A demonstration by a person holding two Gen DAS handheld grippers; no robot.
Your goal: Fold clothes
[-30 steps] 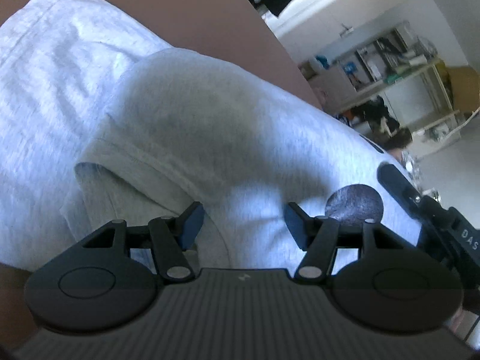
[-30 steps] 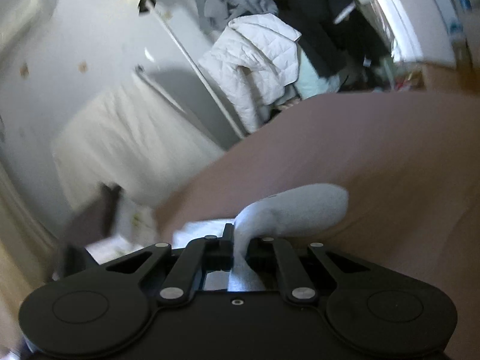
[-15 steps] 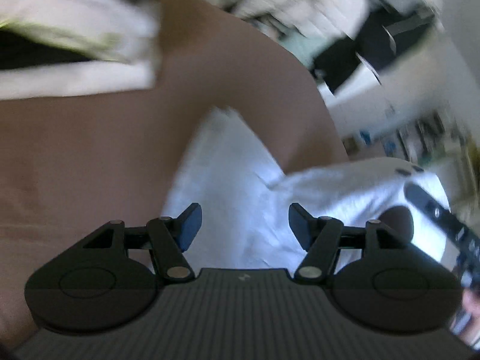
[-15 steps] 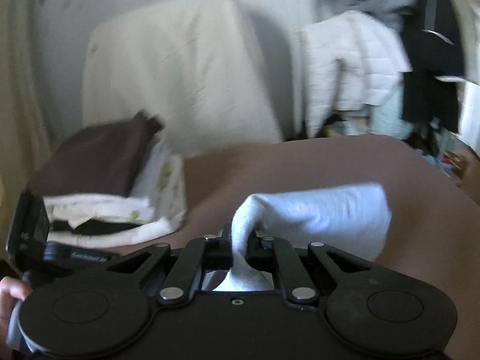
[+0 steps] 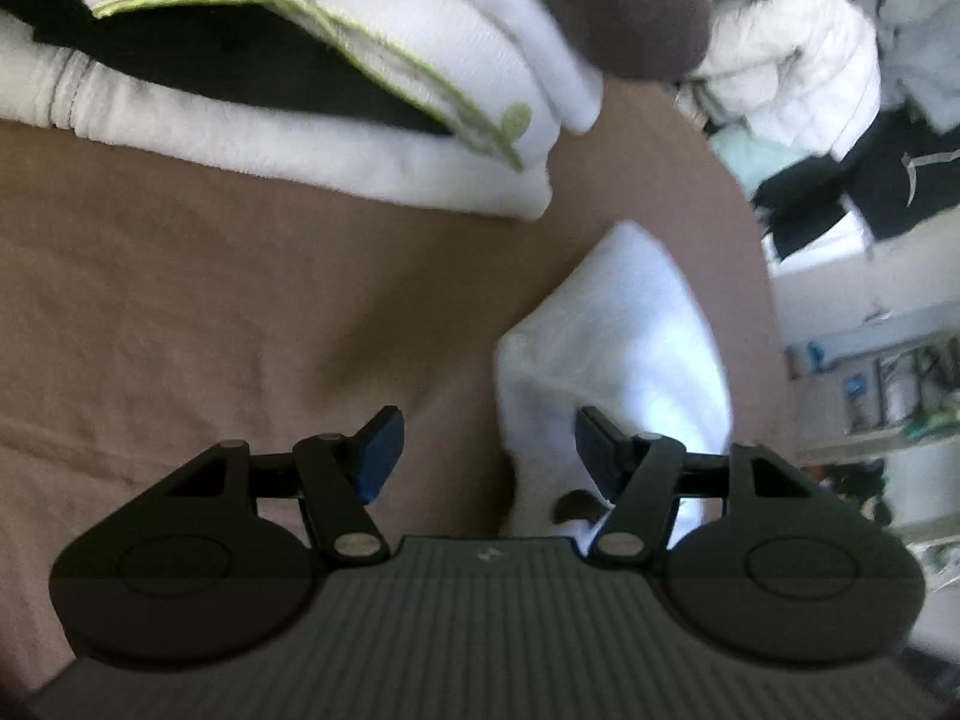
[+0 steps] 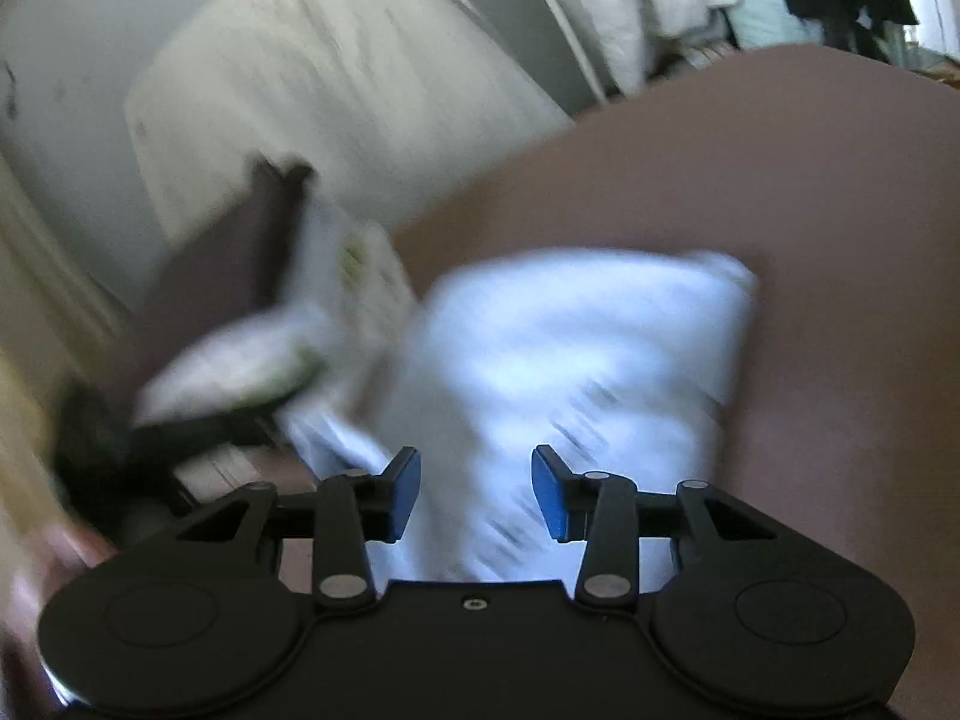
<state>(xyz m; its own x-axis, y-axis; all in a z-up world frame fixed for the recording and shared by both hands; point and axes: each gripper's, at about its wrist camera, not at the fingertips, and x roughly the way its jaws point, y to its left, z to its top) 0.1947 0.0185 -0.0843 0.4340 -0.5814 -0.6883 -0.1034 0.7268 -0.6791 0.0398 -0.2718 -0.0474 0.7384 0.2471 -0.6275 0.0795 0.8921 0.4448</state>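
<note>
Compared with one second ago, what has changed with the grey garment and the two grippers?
The right gripper has just opened and let go of the folded grey garment, which now lies on the brown bed cover beside the stack of folded clothes. The left gripper stayed open and empty.

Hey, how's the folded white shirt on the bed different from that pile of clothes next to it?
The shirt is one garment; the pile stacks several layers. The shirt is plain white; the pile mixes white, black and dark brown pieces, one white one with green trim. The shirt lies right ahead of the right tool, which has just been opening with nothing pinched; the pile sits farther off. Both rest on the brown bed cover.
</note>
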